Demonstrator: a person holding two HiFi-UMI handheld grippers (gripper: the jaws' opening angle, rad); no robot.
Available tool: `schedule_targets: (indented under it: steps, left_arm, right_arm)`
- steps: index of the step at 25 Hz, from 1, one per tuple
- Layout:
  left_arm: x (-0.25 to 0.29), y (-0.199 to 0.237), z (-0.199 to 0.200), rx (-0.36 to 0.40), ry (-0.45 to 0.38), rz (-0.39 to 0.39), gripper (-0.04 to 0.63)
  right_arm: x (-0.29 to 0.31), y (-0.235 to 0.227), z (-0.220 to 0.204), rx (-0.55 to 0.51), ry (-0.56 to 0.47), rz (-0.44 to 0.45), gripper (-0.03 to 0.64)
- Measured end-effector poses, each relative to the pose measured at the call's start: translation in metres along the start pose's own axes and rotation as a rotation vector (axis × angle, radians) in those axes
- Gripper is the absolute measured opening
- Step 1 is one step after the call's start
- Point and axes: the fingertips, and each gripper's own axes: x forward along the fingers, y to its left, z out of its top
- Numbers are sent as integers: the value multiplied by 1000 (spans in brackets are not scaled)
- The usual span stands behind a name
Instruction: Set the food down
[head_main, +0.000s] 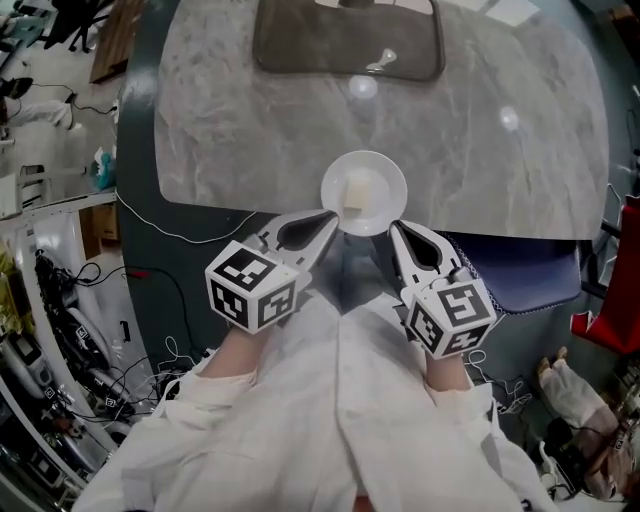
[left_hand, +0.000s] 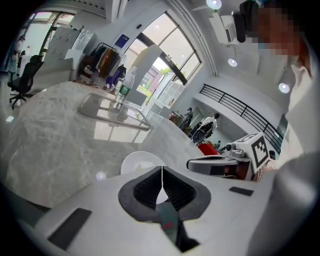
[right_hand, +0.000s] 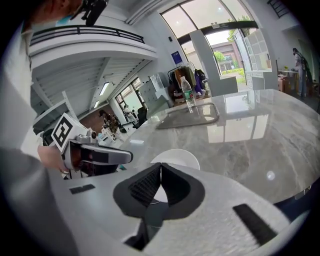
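A small white plate (head_main: 385, 172) carries a pale square piece of food (head_main: 357, 193) and sits over the near edge of the marble table (head_main: 250, 130). My left gripper (head_main: 333, 222) is shut on the plate's near left rim. My right gripper (head_main: 393, 230) is shut on its near right rim. In the left gripper view the plate (left_hand: 139, 161) shows just past the closed left gripper (left_hand: 161, 170), with the right gripper (left_hand: 220, 164) beside it. The right gripper view shows the plate (right_hand: 179, 157) beyond the closed right gripper (right_hand: 160, 167). Whether the plate touches the table I cannot tell.
A grey tray (head_main: 347, 45) lies at the table's far side, and a water bottle (right_hand: 187, 95) stands on it. A dark blue seat (head_main: 530, 272) is tucked under the table edge at the right. Cables and shelving crowd the floor at the left.
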Motion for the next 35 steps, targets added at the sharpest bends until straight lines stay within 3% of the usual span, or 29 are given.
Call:
schedule_targets:
  steps: [14, 26, 35]
  left_arm:
    - [22, 19, -37, -56, 98, -1, 17]
    - [26, 38, -50, -131, 109, 43, 18]
    - [25, 46, -53, -112, 103, 96, 18]
  right_arm:
    - [26, -12, -37, 59, 84, -8, 3]
    - [34, -21, -56, 100, 126, -43, 3]
    - [33, -30, -60, 126, 130, -70, 5]
